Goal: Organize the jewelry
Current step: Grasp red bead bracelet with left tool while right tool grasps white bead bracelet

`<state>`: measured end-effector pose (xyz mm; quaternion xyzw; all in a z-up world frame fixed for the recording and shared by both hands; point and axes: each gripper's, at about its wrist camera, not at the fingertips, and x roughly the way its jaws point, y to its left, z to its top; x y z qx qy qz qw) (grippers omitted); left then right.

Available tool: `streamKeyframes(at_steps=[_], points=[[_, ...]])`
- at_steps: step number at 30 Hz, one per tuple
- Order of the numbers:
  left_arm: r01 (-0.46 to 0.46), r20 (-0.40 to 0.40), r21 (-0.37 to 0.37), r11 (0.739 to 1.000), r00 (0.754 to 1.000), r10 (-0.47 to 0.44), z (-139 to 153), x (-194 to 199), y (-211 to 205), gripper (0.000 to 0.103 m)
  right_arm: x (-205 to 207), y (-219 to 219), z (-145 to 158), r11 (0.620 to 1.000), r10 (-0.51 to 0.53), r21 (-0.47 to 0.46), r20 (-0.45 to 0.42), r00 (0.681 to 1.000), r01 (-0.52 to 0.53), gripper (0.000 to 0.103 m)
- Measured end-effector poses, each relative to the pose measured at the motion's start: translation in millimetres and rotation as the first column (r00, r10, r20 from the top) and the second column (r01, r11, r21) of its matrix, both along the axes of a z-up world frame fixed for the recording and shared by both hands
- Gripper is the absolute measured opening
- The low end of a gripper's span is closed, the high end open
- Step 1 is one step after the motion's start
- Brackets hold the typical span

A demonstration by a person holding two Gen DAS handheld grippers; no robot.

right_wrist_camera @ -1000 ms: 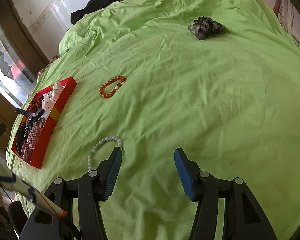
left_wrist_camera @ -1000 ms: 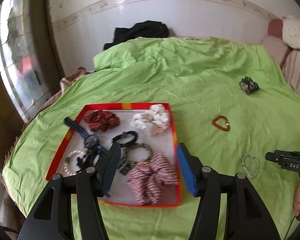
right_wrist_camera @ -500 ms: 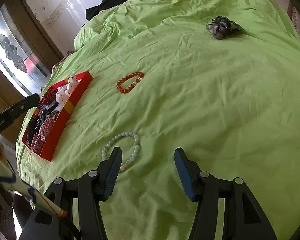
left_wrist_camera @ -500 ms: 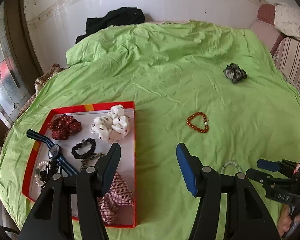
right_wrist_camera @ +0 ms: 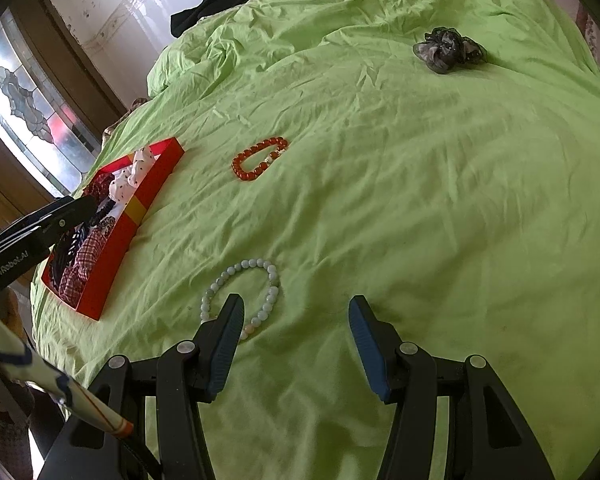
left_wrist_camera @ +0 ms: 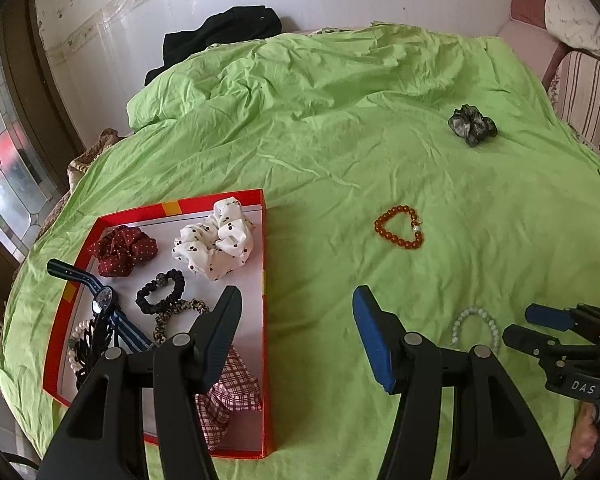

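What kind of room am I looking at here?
Most likely a bedroom at home: a wide bed under a rumpled green sheet, a pillow at its far corner, and a stained-glass window beside it.

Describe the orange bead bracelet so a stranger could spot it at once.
On the green bedspread, look just right of the red tray. The orange bracelet lies there alone. Its beads are amber-orange; the pale bracelet lies nearer the grippers, the dark scrunchie farther back.

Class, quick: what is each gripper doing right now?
Left gripper: jaws open, holding nothing.
Right gripper: jaws open, holding nothing.
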<state>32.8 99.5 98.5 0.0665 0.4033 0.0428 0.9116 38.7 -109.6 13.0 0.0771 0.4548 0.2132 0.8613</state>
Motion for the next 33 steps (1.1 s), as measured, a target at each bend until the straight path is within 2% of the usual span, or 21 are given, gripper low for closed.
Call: streamKeyframes(at_steps=[10,15,19,28,33], points=[[0.022,-0.032,-0.02,1.0,0.999,-0.023,-5,16,-4,0.057,-3,8,-1,0.999,0.023,-0.026,0.02,1.0,-0.022,0.059],[0.072,-0.076,-0.156,0.985,0.994,-0.084,-5,50,-3,0.055,1,12,-5,0.999,0.036,-0.02,0.01,0.999,-0.036,0.059],[0.096,-0.104,-0.197,0.976,0.988,-0.118,-12,79,-10,0.054,4,18,-6,0.999,0.043,-0.023,0.015,0.999,-0.043,0.059],[0.104,-0.22,-0.203,0.974,0.964,-0.149,-59,141,-37,0.054,11,22,-13,0.999,0.046,-0.019,0.014,0.999,-0.046,0.059],[0.11,-0.246,-0.178,0.978,0.957,-0.153,-81,162,-46,0.054,11,30,-15,0.997,0.058,-0.051,0.034,0.998,-0.056,0.059]])
